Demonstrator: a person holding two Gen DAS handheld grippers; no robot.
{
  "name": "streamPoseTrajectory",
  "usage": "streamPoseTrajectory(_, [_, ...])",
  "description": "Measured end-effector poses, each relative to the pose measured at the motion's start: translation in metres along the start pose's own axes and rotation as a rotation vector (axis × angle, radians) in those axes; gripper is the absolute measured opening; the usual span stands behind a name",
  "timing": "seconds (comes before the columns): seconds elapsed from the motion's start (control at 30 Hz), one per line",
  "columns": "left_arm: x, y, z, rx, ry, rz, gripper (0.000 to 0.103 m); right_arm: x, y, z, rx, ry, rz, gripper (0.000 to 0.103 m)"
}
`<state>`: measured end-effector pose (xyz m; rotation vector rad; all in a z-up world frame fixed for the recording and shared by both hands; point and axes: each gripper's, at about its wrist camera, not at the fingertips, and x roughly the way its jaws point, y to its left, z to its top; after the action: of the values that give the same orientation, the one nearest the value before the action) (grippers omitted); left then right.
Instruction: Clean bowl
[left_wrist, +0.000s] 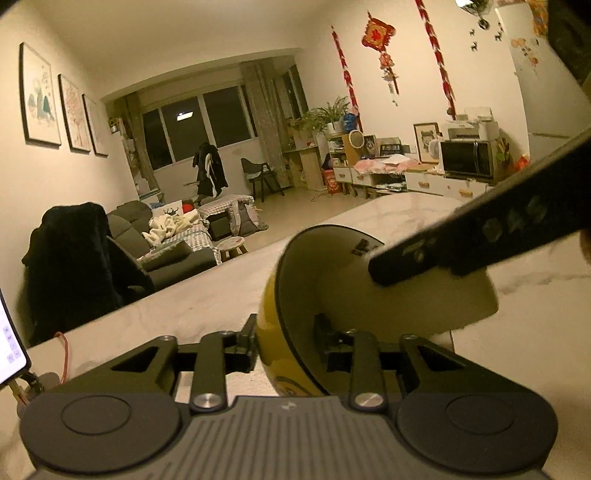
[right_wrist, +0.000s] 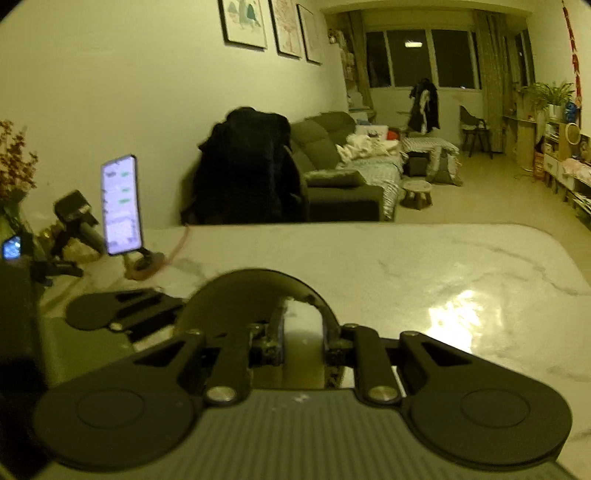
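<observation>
Because the left gripper pinches only the rim of the yellow, white-lined ceramic bowl, tipped on edge above the white marble desk, wiping pressure could twist it free. The right gripper, inside the bowl, clamps a pale cloth.

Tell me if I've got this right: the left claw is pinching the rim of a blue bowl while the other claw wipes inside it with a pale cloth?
Nearly. The bowl is yellow outside, not blue, as the left wrist view shows. The left claw does pinch its rim, and the right claw presses a pale cloth inside it.
</observation>
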<state>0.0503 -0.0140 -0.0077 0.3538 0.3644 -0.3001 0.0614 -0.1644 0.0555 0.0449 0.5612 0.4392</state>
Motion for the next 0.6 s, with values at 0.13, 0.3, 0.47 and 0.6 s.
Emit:
streamPoseTrajectory(0.13, [0.000, -0.001, -0.001, -0.009, 0.022, 0.006, 0.039, 0.005, -0.003, -0.009, -0.002, 0.026, -0.007, 0.019])
streamPoseTrajectory(0.3, [-0.007, 0.012, 0.004, -0.094, 0.032, 0.020, 0.015, 0.008, -0.002, -0.017, -0.008, 0.047, 0.007, 0.019])
streamPoseTrajectory(0.47, [-0.015, 0.019, 0.002, -0.062, 0.053, 0.026, 0.015, 0.011, 0.006, -0.020, -0.007, 0.072, 0.031, 0.019])
streamPoseTrajectory(0.6, [-0.029, 0.031, 0.001, -0.022, 0.072, 0.021, 0.013, 0.014, 0.021, -0.024, -0.024, 0.099, 0.070, 0.020])
